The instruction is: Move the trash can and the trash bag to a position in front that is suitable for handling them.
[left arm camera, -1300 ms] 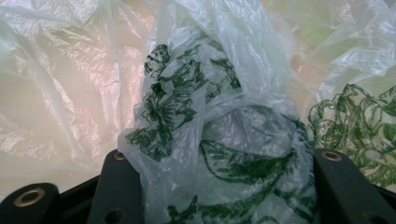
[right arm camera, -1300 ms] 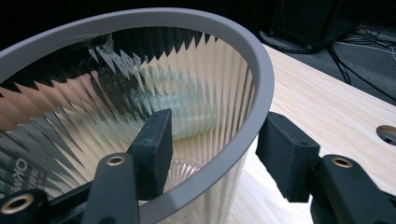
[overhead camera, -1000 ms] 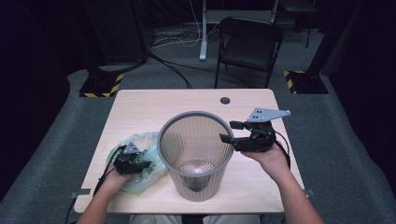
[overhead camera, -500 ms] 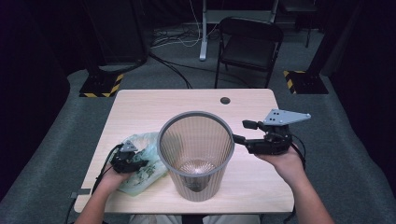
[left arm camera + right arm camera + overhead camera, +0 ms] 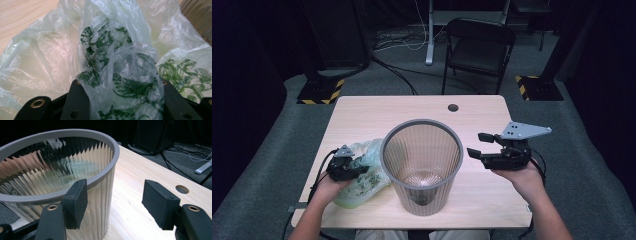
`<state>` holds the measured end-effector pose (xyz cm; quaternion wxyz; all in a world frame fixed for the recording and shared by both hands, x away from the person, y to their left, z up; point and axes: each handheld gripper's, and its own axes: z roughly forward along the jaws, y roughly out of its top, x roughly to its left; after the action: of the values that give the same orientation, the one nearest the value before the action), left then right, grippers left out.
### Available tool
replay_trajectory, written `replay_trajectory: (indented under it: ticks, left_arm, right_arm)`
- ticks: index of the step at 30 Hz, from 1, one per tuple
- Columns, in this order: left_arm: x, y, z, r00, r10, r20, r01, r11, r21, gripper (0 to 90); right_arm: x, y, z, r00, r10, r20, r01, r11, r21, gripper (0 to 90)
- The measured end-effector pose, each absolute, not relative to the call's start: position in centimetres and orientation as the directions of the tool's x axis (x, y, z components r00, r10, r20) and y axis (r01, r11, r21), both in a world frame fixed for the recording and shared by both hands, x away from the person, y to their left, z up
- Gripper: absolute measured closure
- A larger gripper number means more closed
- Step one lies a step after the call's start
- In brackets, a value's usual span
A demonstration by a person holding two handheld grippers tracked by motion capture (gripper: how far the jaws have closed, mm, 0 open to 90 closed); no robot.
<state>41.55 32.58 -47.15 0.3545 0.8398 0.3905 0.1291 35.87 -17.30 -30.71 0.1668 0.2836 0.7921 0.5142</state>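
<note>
Dark curtains and a folding chair [image 5: 479,47] ring your pale wooden tabletop [image 5: 362,112]. On its near left lies the thin plastic bag [image 5: 364,175], printed with green leaves, touching the ribbed bin [image 5: 422,165] at centre. Your left hand-held gripper [image 5: 354,167] has just been closing on a bunched fold of that bag and now pinches it, so the bag looks ready to lift toward the bin. Your right hand-held gripper [image 5: 475,145] has drawn away to the right of the rim since a second ago; its jaws stand apart, holding nothing. In the left gripper view the film [image 5: 120,75] drapes over the jaws, hiding the pads' contact. You cannot make out the dark thing at the bin's bottom.
</note>
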Motion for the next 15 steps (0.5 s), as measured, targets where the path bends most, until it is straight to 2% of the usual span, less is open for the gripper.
replay_trajectory:
  ticks: [15]
  left_arm:
    - [40.9,34.4,-42.6,0.664,0.746,-0.051,0.516,-0.408,0.753,65.3]
  right_arm:
    - [35.8,-16.4,-31.1,-0.787,0.616,0.049,0.294,0.303,0.907,35.6]
